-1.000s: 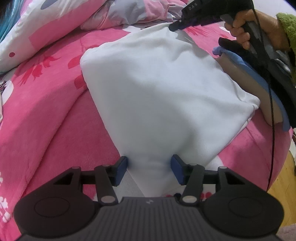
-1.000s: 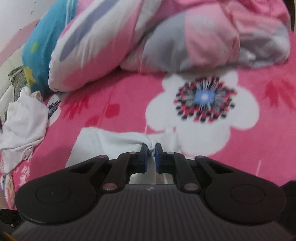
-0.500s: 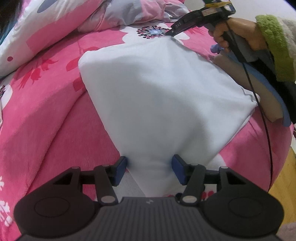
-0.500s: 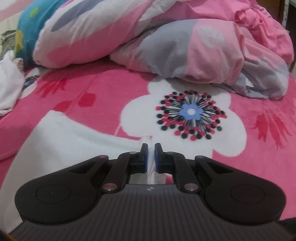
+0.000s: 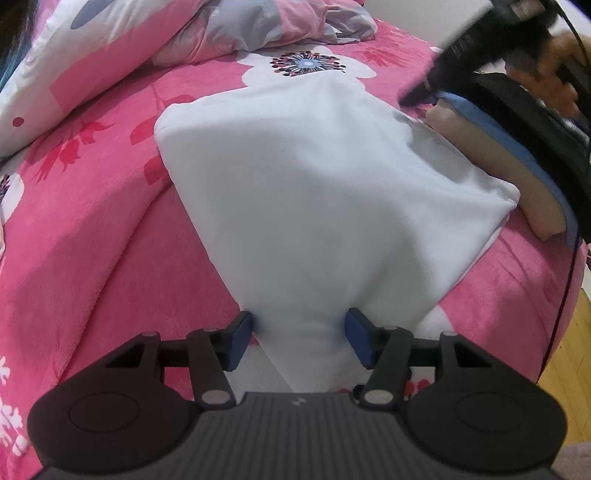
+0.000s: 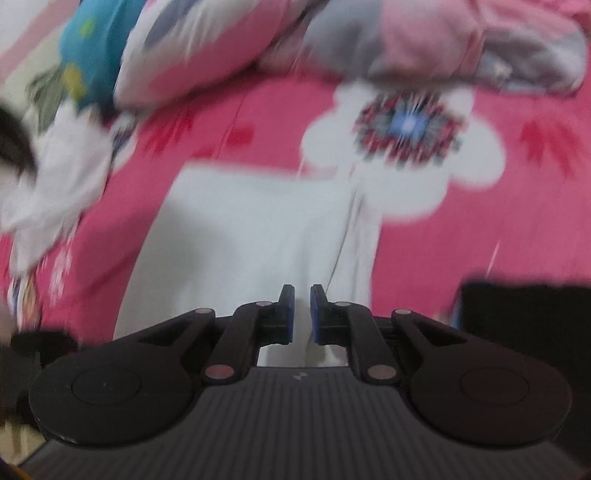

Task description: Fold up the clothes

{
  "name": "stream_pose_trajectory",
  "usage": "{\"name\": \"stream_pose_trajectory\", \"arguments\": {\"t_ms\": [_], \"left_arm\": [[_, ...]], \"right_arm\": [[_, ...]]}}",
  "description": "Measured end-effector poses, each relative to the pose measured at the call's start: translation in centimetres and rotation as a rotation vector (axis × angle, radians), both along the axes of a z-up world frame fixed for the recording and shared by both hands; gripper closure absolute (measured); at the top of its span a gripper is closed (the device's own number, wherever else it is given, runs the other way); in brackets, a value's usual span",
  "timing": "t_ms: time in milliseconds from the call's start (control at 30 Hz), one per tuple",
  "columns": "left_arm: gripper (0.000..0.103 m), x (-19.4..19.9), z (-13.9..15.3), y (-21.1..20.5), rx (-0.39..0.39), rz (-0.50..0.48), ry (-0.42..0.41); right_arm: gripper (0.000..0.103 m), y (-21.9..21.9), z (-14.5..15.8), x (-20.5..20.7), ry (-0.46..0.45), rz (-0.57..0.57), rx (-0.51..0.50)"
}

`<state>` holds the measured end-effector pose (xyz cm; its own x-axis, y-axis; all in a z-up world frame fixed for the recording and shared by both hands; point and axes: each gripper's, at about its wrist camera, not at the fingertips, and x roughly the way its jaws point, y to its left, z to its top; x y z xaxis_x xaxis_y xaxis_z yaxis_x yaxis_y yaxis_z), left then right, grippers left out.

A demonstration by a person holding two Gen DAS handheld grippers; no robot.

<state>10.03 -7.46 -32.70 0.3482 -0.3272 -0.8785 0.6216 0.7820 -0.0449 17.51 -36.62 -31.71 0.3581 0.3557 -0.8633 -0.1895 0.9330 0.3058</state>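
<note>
White cloth (image 5: pixel 314 206) sits between the left claw (image 5: pixel 299 341) pads, which stand wide on either side of a narrow end of it; pads look close to the fabric but not pinching, so it's a bracket, not a grip. From there the cloth fans out ahead of the left claw, flat on the pink bed cover (image 5: pixel 92 258), likely spread like this so edges stay square for a fold.

Right view is motion-blurred. Right claw (image 6: pixel 302 314) is nearly closed, narrow gap, nothing visibly between the pads; cloth (image 6: pixel 251 229) lies below and ahead of it, far edge straight across. In the left view the right claw (image 5: pixel 436 85) hangs above the cloth's far right side, apart from it as far as I can tell.

Just right of the cloth: stack of folded clothes (image 5: pixel 517 162), touching its edge, probably the done pile. Beyond everything: bunched duvet (image 5: pixel 221 33).

Whether this cloth is fully folded or mid-fold: can't tell.
</note>
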Motion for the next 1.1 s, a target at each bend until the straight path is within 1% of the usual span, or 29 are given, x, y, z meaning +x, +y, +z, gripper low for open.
{"name": "stream_pose_trajectory", "arguments": {"t_ms": [67,100,133,167,200,267,300,367,533,633,700,767,800,867,900,933,1000,1100], "left_arm": [[0.045,-0.1,0.0,0.0,0.001,-0.001,-0.003],[0.045,-0.1,0.0,0.0,0.002,-0.002,-0.004],[0.045,-0.1,0.0,0.0,0.003,-0.003,-0.005],[0.045,-0.1,0.0,0.0,0.004,-0.003,-0.006],[0.045,-0.1,0.0,0.0,0.003,-0.004,-0.007],[0.045,-0.1,0.1,-0.1,0.004,-0.007,-0.01],[0.045,-0.1,0.0,-0.1,0.005,-0.008,-0.012],[0.044,-0.1,0.0,-0.1,0.008,-0.011,-0.014],[0.044,-0.1,-0.1,-0.2,0.008,-0.007,-0.017],[0.043,-0.1,-0.1,-0.2,0.01,-0.005,-0.019],[0.043,-0.1,-0.1,-0.3,0.01,-0.004,-0.018],[0.043,-0.1,-0.1,-0.2,0.01,-0.005,-0.019],[0.043,-0.1,-0.1,-0.2,0.01,-0.006,-0.019],[0.043,-0.1,-0.1,-0.2,0.008,-0.006,-0.02],[0.043,-0.1,-0.1,-0.2,0.007,-0.006,-0.02],[0.043,-0.1,-0.1,-0.2,0.007,-0.006,-0.02],[0.043,-0.1,0.0,-0.1,0.006,-0.007,-0.02],[0.043,-0.1,0.0,-0.1,0.001,-0.006,-0.017]], "right_arm": [[0.088,0.5,-1.3,-0.4,0.059,0.008,-0.007],[0.083,0.6,-1.9,-0.4,0.084,0.007,-0.001],[0.082,0.7,-2.5,-0.4,0.11,0.007,0.007],[0.088,0.9,-2.7,-0.6,0.102,0.011,-0.007],[0.101,1.2,-2.6,-0.9,0.078,0.016,-0.032],[0.101,1.2,-2.1,-1.4,0.035,0.0,-0.08],[0.102,1.0,-1.9,-1.6,0.024,-0.018,-0.085],[0.102,0.4,-1.4,-1.7,0.012,-0.06,-0.074],[0.099,-1.1,-0.2,-1.9,-0.017,-0.166,-0.048],[0.098,-1.0,0.2,-0.4,-0.046,-0.183,0.02],[0.095,-0.7,-0.2,0.9,-0.056,-0.185,0.029],[0.086,-0.5,-0.7,2.1,-0.066,-0.187,0.038],[0.076,-0.4,-0.9,2.8,-0.072,-0.188,0.042],[0.074,-0.3,-1.5,3.9,-0.084,-0.181,0.047],[0.077,-0.1,-1.9,4.5,-0.087,-0.159,0.044],[0.099,0.1,-2.2,4.9,-0.091,-0.141,0.04],[0.101,0.4,-2.4,5.4,-0.11,-0.117,0.022],[0.101,1.1,-1.2,4.8,-0.19,-0.092,-0.03]]}}
